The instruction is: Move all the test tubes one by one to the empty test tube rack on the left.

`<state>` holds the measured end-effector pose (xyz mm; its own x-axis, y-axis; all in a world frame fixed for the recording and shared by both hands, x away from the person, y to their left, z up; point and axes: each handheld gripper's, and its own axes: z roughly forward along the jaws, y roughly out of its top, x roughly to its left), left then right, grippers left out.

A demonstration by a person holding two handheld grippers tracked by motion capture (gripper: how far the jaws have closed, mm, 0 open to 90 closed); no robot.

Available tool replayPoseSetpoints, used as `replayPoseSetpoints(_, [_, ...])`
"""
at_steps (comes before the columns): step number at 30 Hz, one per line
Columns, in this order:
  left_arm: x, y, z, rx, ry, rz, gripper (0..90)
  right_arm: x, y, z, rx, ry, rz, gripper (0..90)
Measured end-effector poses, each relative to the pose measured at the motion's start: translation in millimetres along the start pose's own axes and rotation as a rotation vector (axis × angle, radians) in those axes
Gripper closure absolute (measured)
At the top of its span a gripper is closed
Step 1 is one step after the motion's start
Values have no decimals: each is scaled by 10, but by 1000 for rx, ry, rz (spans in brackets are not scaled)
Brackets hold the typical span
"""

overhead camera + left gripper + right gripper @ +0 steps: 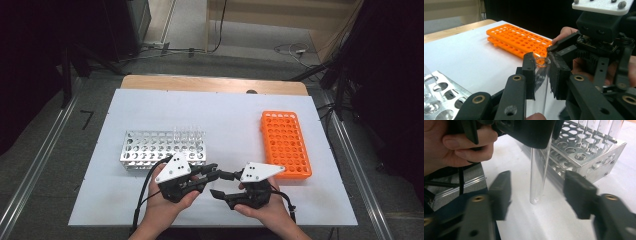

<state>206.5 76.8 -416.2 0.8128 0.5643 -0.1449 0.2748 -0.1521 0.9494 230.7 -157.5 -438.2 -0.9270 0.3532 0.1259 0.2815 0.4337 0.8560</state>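
My left gripper (541, 59) is shut on a clear glass test tube (540, 90) just below its open rim. The tube (537, 177) hangs upright, its rounded bottom just above the white mat. My right gripper (539, 188) is open, one jaw on each side of the tube's lower part, neither touching it. In the high view the left gripper (214, 170) and the right gripper (220, 184) meet tip to tip near the mat's front edge. Behind the left gripper stands a metal rack (150, 150) with several clear tubes (189, 135) at its right end.
An empty orange rack (285, 145) lies at the right of the white mat (225, 115), close behind the right hand. The metal rack (586, 162) stands just beyond the held tube. Bare mat lies between the two racks.
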Motion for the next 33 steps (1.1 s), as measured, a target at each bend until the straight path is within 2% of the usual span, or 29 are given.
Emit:
replayPoseSetpoints(2, [14,3,-16,-6,5,-4,763,1,-1,-9,1,2,0,242])
replayPoseSetpoints(6, [44,12,-55,-12,18,-9,763,-14,-17,-48,-4,-26,-3,87])
replayPoseSetpoints(9, [71,18,-86,-17,27,-14,763,-50,-37,-93,-6,-30,6,0])
replayPoseSetpoints(12, [99,22,-115,-21,37,-15,764,-100,-57,-159,-15,-42,9,0])
replayPoseSetpoints(24, [231,39,-260,-34,81,-21,763,-304,-237,-478,-29,-144,47,0])
replayPoseSetpoints(33, [392,75,-424,-52,143,-22,763,-419,-396,-717,-36,-208,80,0])
